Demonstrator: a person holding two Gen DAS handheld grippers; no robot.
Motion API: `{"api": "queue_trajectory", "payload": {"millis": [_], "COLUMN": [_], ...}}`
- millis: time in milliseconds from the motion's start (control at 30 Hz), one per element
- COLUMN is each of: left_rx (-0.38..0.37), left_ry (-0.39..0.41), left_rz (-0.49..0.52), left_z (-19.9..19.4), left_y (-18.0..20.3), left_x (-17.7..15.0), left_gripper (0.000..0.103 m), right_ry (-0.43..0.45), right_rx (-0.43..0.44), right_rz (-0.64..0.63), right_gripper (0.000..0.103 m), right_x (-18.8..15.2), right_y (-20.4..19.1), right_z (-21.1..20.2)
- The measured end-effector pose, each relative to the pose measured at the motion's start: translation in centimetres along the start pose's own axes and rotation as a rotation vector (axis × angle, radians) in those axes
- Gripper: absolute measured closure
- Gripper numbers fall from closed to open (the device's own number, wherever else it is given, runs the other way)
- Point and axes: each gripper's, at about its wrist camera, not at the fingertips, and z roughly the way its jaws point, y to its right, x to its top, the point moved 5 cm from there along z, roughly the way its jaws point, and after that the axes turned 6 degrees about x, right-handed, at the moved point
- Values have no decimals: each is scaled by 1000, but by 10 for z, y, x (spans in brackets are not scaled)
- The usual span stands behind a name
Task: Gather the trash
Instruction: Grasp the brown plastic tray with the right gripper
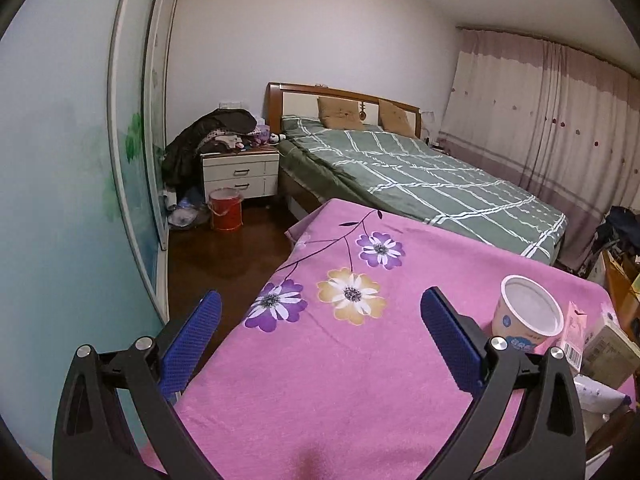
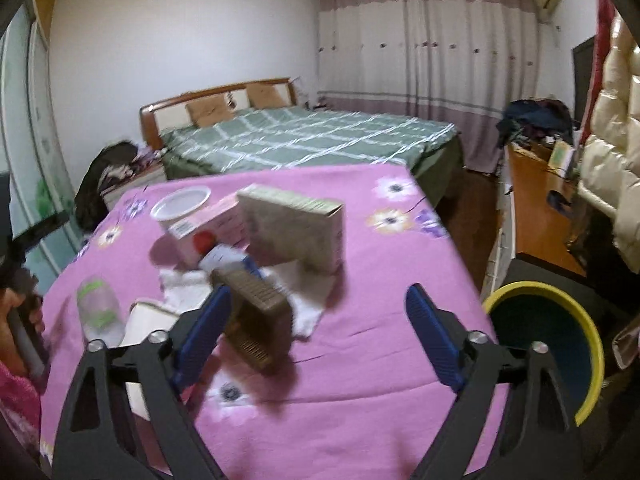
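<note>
I count one worktop (image 2: 360, 360) under a pink flowered cloth, carrying the trash in a loose group on its left half as the right camera frames it. Items counted: one white paper cup (image 2: 182, 206), upright, mouth open; one pink carton (image 2: 216, 224) just beside the cup; one beige box (image 2: 296, 232) standing on edge next to the carton; one brown box (image 2: 256, 320) tilted, nearest my right claw; one clear plastic bottle (image 2: 100, 312) lying on its side near the left edge; one red-capped tube-like item (image 2: 218, 254), too blurred to identify; white tissue (image 2: 308, 304) spread beneath the group. One yellow-rimmed bin (image 2: 560, 320) stands beside the worktop on the right. My right claw (image 2: 320, 316) is open, jaws apart, nothing pressed between them; the brown box sits just ahead of its left finger. My left claw (image 1: 320, 320) is fully spread and empty above bare cloth, with the cup (image 1: 528, 312) just right of its right finger. One bed (image 1: 420, 176) stands beyond the worktop.
</note>
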Motion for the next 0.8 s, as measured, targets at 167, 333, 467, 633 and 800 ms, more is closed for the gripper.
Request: {"api": "queue_trajectory", "payload": {"millis": [167,333,467,633,800], "left_rx": [2,-5,-13,-14,-15], "left_ry": [1,9,13,13,11], "left_rz": [6,18,29,33,32], "left_z": [2,-1,0,-3,-3], "left_y": [13,17,21,21,22], "left_x": [2,1,2,3,2], "left_gripper": [5,5,5,5,5], "right_ry": [-73,-100,-87,-62,-32], "right_rx": [22,13,11,20,11], "right_rz": [9,25,37,51,81], "right_gripper": [50,79,93,98,98], "right_x": [-8,-7,-6,-4,-1], "right_y": [-8,-5,-2,3,14], "right_z": [22,33,32,22,7]}}
